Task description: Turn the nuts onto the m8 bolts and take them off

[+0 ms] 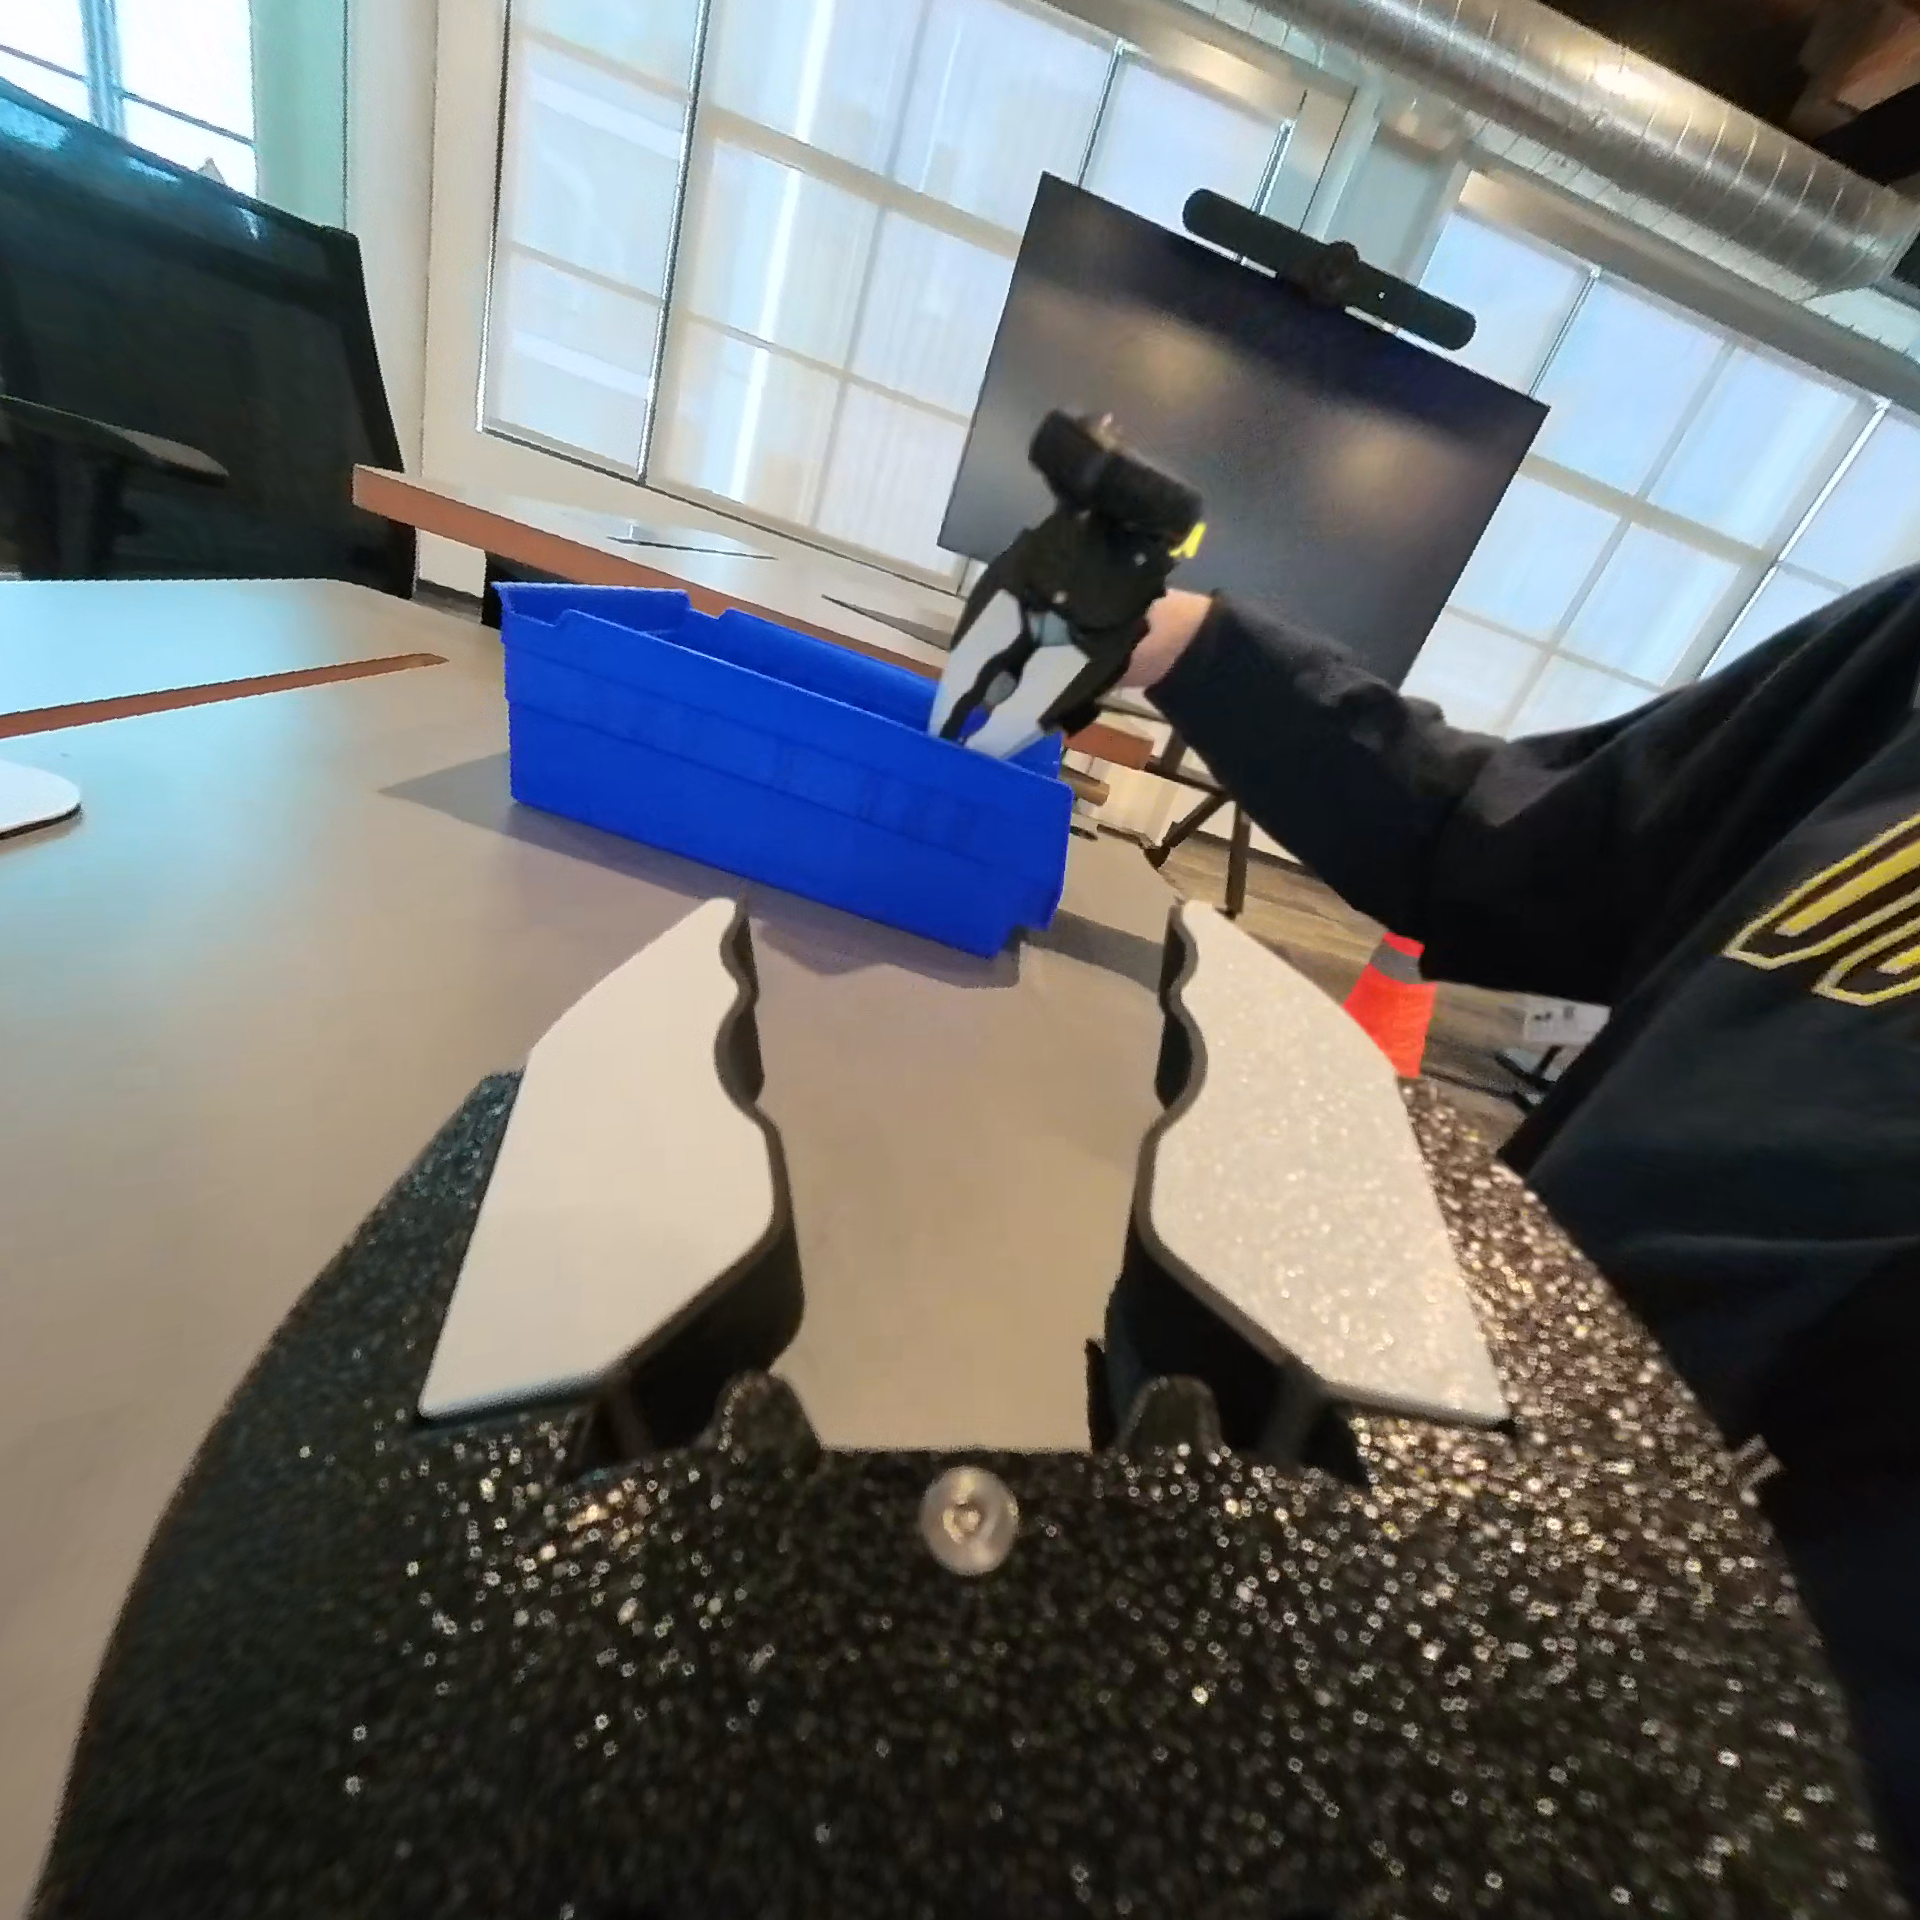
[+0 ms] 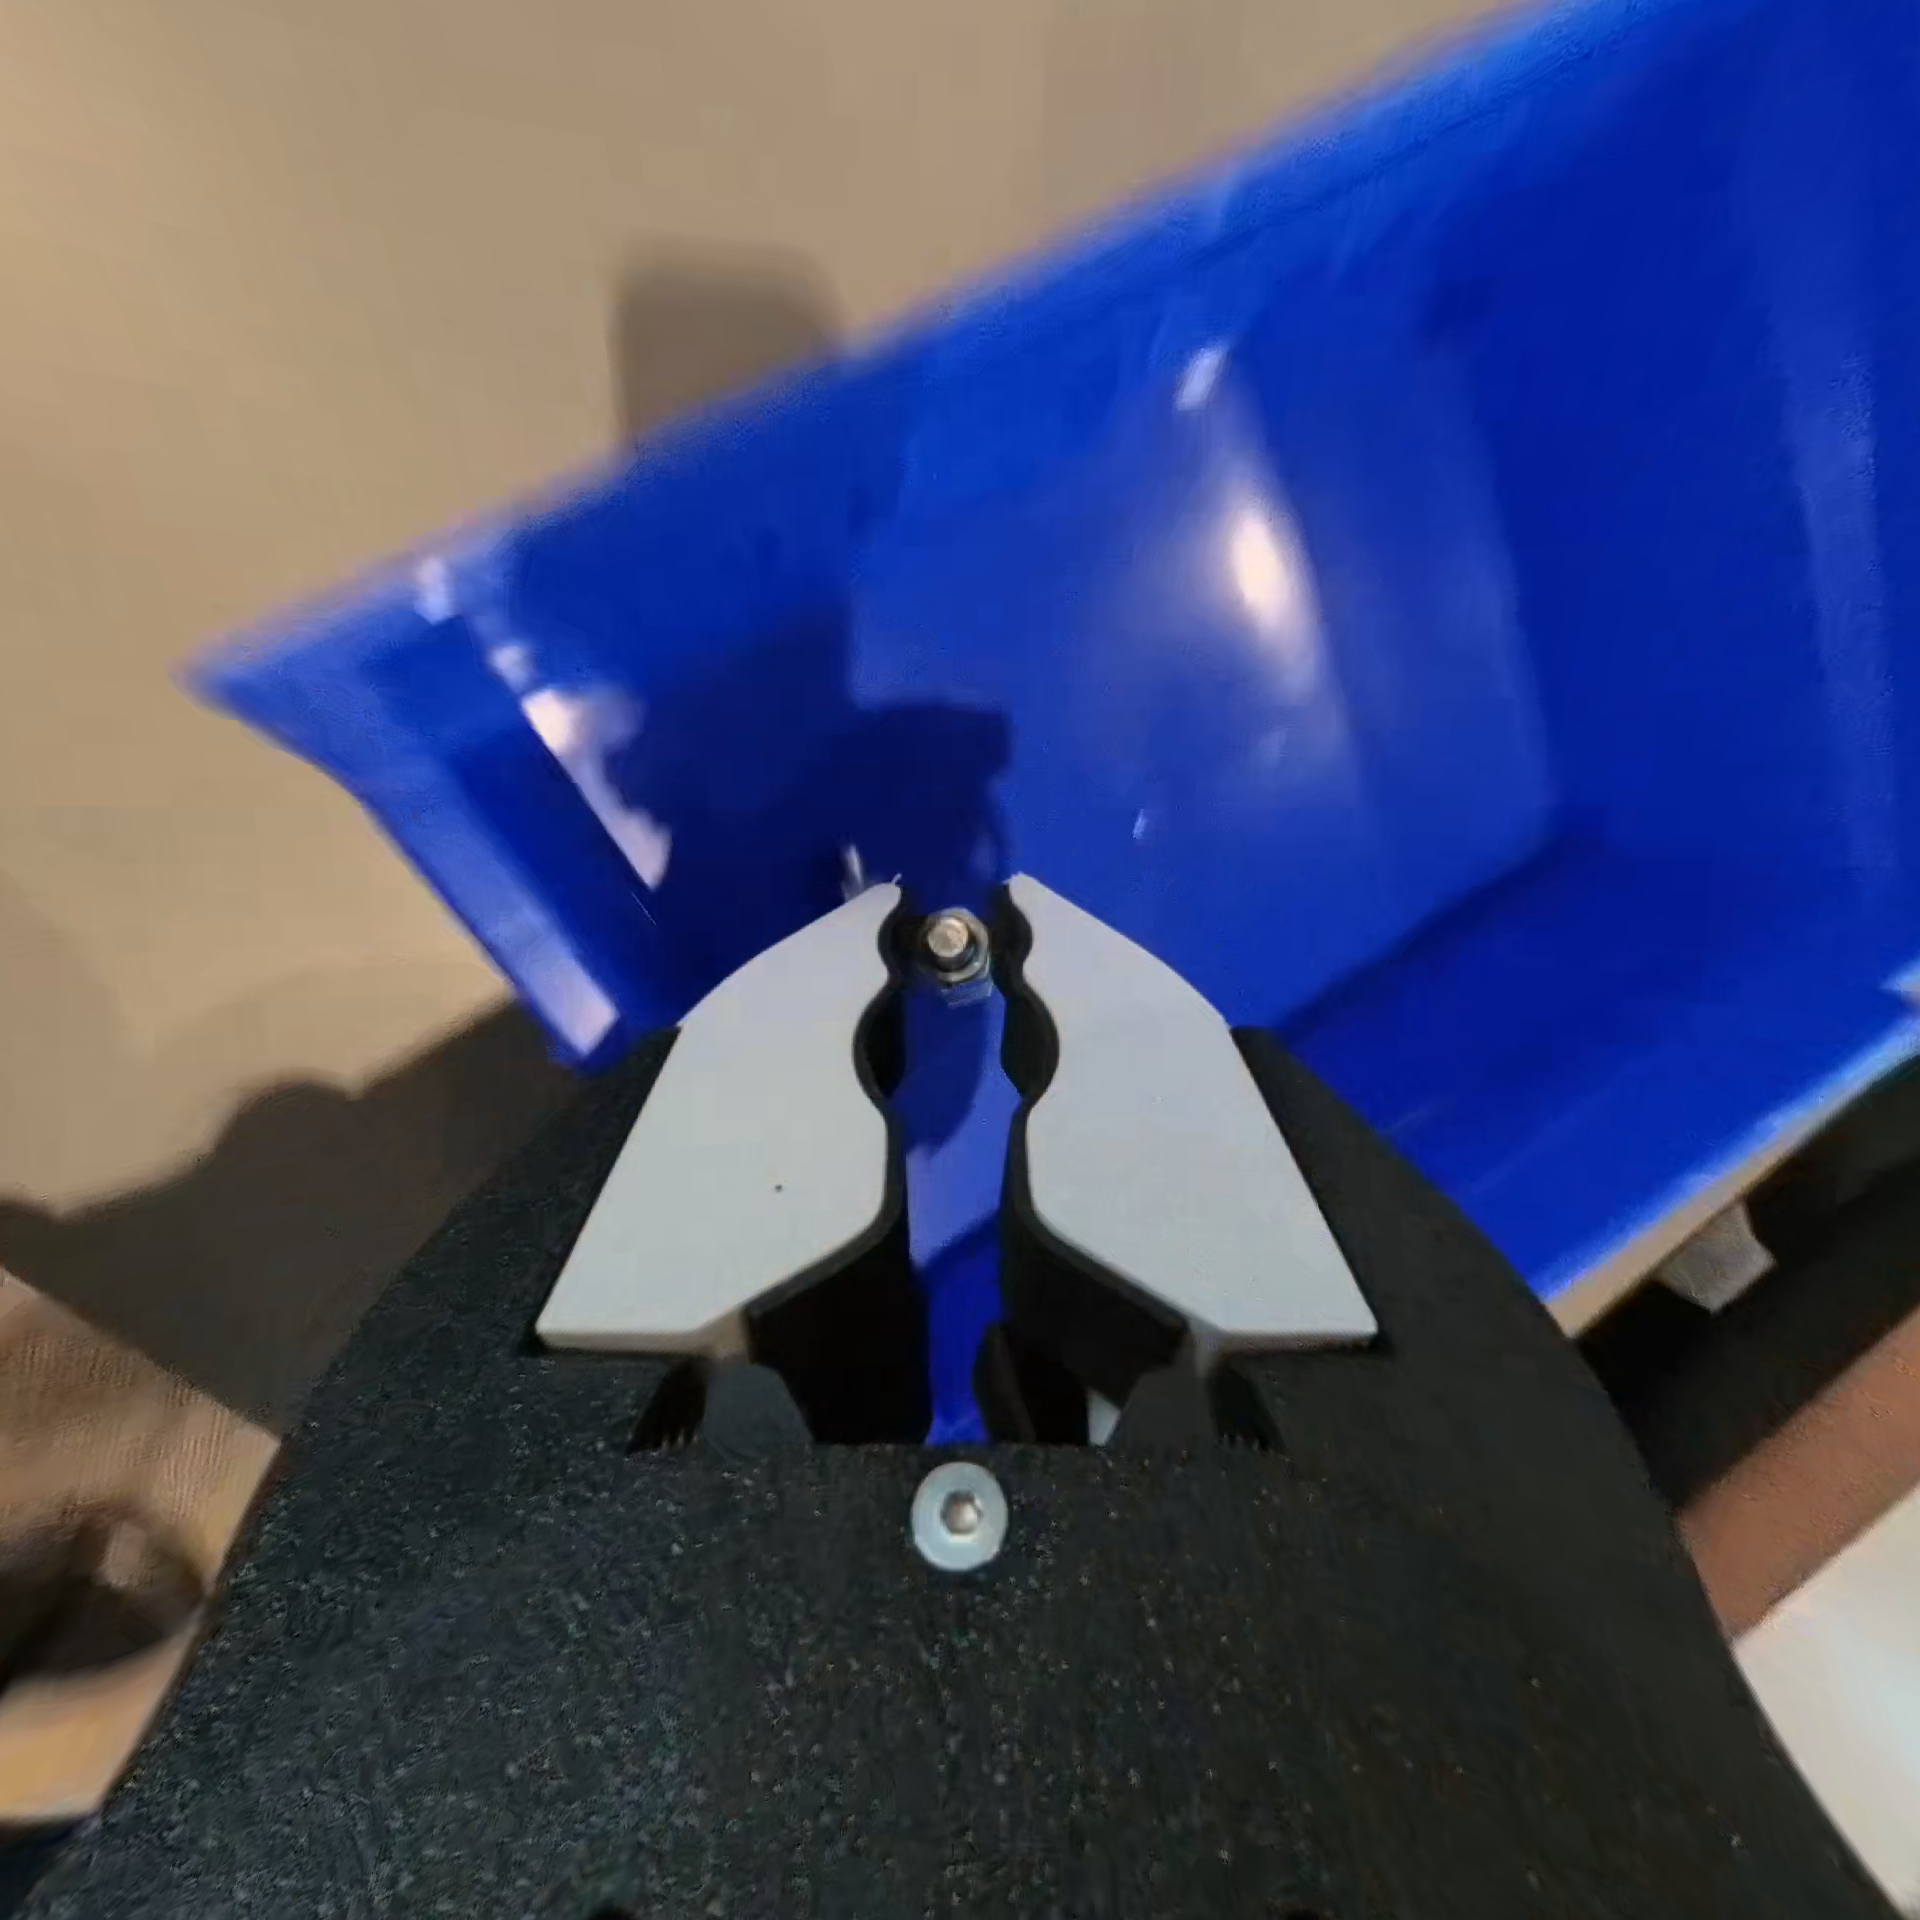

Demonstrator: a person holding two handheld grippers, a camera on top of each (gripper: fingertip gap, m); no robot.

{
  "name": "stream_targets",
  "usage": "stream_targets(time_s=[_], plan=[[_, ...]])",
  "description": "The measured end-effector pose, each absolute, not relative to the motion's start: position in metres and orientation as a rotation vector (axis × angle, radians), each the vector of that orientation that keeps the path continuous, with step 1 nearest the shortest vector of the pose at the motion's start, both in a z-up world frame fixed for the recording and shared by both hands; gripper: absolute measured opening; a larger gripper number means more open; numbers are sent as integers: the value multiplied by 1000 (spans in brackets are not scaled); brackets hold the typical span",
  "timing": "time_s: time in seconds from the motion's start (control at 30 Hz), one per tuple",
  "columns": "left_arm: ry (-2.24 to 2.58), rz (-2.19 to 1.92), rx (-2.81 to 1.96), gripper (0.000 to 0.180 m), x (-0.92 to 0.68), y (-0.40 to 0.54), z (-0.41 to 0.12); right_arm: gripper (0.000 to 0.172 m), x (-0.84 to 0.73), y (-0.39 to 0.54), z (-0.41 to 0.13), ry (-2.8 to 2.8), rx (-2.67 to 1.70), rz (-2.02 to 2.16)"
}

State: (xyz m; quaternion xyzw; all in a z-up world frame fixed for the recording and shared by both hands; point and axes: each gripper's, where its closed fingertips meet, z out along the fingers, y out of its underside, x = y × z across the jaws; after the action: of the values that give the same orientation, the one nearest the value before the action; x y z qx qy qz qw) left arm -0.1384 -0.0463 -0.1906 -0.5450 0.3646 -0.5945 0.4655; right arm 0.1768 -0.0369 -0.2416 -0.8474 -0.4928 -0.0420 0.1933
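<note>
The left gripper point(image 1: 956, 925) is spread wide over the grey table point(image 1: 260, 935) with nothing between its fingers, just short of the blue bin point(image 1: 790, 790). The right gripper point(image 2: 948, 914) reaches down into that bin, its fingers pinching a silver bolt point(image 2: 943, 938) with a nut point(image 2: 961, 971) threaded on it

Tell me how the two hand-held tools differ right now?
The left tool has its fingers spread wide with nothing between them; the right tool is nearly closed on a small metal bolt with a nut. The left hovers over the grey table, while the right reaches into the blue bin. Both have pale fingers on black bodies.
</note>
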Motion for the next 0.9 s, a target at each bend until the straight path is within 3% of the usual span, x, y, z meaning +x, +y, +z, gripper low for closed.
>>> stream_targets(time_s=[0.13, 0.37, 0.5, 0.63, 0.73, 0.9], plan=[[898, -1448, -1351, 74, -138, -46, -192, 13, 195, -36, -280, -1514, -2539, -174], [902, -1436, -1371, 74, -137, -44, -196, 8, 197, -34, -296, -1511, -2616, -108], [904, -1415, -1383, 73, -136, -43, -198, 18, 202, -21, -277, -1344, -2556, -153], [877, -1312, -1427, 68, -138, -35, -201, 26, 185, -5, -214, -1057, -2327, -220], [848, -1148, -1501, 56, -144, -21, -209, 24, 126, -10, -161, -921, -2076, -133], [779, -779, -1661, 10, -165, 8, -231, 21, -13, -23, -140, -900, -1715, 166]])
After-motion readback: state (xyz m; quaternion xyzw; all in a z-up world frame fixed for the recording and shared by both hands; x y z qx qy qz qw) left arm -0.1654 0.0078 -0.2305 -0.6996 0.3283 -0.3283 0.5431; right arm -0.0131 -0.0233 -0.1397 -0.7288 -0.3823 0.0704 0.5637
